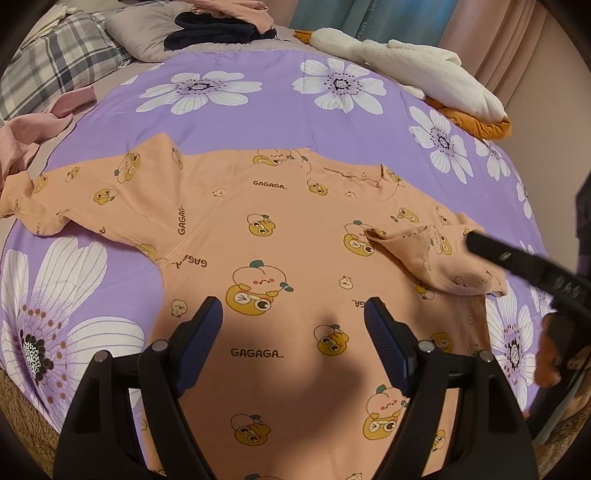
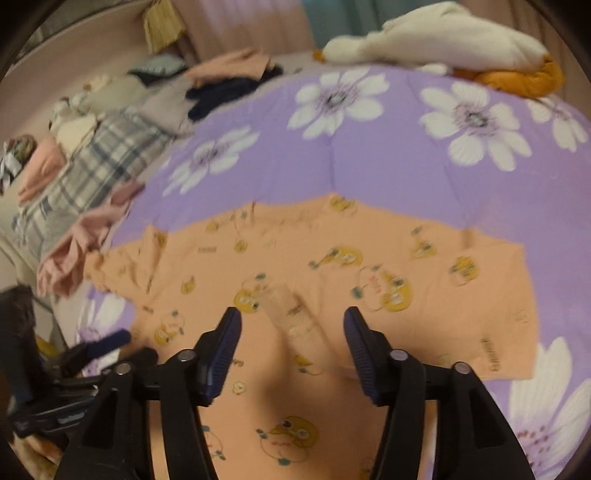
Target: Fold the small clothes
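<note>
where spread on purple floral sheet (image 1: 280,107), peach duck-print shirt (image 1: 280,236), right sleeve folded inward.

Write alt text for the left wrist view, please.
An orange cartoon-print shirt lies spread on a purple flowered bedspread, its right sleeve folded inward. The left claw hovers open above it, holding nothing; the right claw reaches in beside the folded sleeve.

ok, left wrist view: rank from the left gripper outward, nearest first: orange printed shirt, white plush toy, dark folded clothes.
1. orange printed shirt: directly under the open left gripper, fingers above it.
2. white plush toy: far right, at the bedspread's edge.
3. dark folded clothes: far, top centre-left, by the pillows.
2 and 3 are close to call.
</note>
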A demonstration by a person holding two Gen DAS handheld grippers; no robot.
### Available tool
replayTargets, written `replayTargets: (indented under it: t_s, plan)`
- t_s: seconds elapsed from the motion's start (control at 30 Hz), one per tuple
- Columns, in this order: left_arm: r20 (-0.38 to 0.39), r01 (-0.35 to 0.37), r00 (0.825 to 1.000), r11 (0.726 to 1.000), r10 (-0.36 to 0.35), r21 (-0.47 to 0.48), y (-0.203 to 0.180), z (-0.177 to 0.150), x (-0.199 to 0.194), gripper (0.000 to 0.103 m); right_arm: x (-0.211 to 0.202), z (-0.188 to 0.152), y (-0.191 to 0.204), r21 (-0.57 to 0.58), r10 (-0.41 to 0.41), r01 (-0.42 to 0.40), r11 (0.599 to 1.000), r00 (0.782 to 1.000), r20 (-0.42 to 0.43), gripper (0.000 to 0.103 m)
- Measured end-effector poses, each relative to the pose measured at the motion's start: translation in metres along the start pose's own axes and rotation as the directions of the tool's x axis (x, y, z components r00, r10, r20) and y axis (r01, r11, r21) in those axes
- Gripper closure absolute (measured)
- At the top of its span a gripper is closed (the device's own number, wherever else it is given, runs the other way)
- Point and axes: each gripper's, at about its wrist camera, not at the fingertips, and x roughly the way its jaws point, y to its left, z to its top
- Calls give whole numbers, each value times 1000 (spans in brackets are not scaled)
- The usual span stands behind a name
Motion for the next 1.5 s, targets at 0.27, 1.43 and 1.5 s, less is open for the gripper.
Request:
replayTargets:
  t_s: [0.27,1.43,1.5]
  plan:
    - [-25,7,1000,1000,-7,5,-4,-1,10,24,41,-5,-52,129,-179,192,973,978,-102,42]
    - [-134,201,968,974,-214,-104,-79,44,101,85,-17,-6,-152,438,-286,275,856,957,-41,31]
    - [-121,214,966,970,-228,-115,-76,45,98,91,-18,-8,-152,439,-277,267,858,960,-42,31]
